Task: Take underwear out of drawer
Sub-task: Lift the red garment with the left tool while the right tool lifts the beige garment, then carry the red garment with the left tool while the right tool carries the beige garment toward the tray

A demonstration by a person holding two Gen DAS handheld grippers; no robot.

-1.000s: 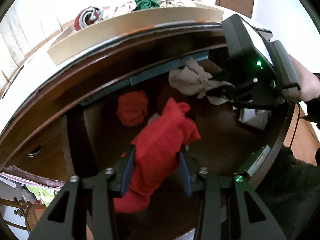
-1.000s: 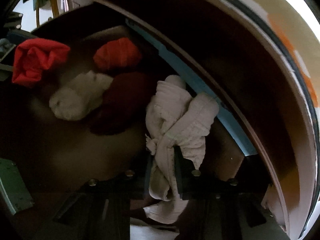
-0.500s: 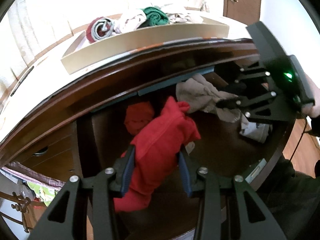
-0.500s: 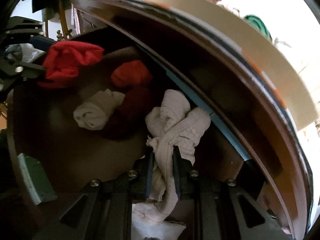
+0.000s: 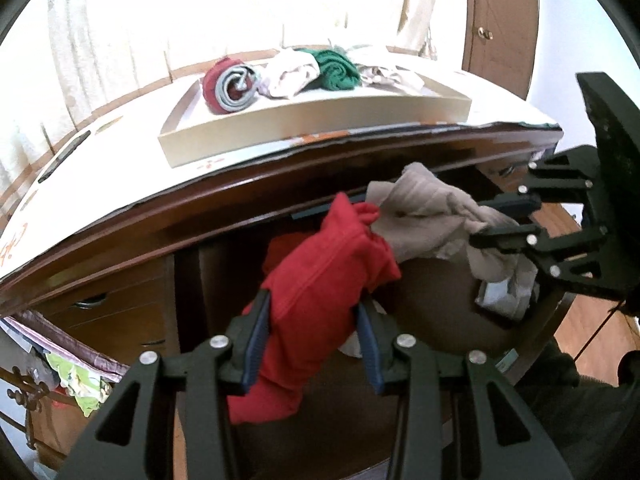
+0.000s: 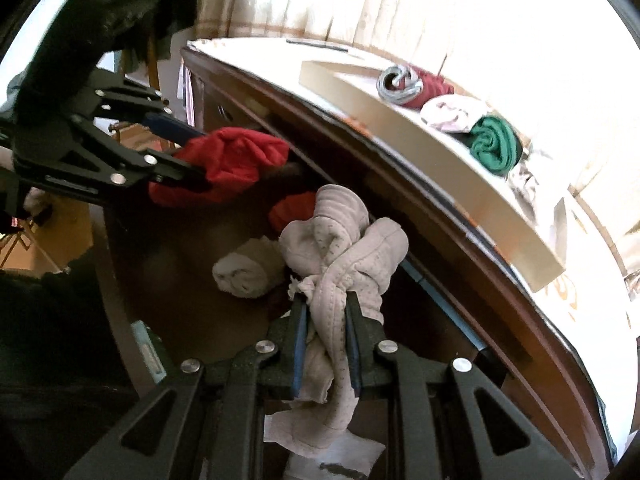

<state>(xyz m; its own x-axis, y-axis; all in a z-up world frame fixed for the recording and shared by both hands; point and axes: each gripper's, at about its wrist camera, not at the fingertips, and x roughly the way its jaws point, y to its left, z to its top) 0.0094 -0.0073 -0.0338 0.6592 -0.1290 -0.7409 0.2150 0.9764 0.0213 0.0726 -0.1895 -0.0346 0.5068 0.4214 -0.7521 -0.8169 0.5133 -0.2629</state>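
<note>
The left gripper [image 5: 316,340] squeezes a soft red cloth underwear bundle [image 5: 320,280] at its middle, low in the frame. The right gripper [image 6: 326,344] pinches floppy beige quilted underwear [image 6: 344,248] above the open dark wooden drawer [image 6: 192,320]. Both look light; hold the bunched middle.

Red underwear [image 5: 320,276] hangs bunched and crumpled, pinched at its middle, one end puffed upward and the other drooping below, raised above the open drawer [image 6: 120,300]. Beige quilted underwear [image 6: 344,256] is twisted into a knot-like bundle, likewise pinched mid-length and held above the drawer, a tail trailing down. The two bundles touch in the left wrist view. Inside the dark wooden drawer lie a rolled pale piece [image 6: 248,268] and a red roll [image 6: 292,212], close together near the back.
</note>
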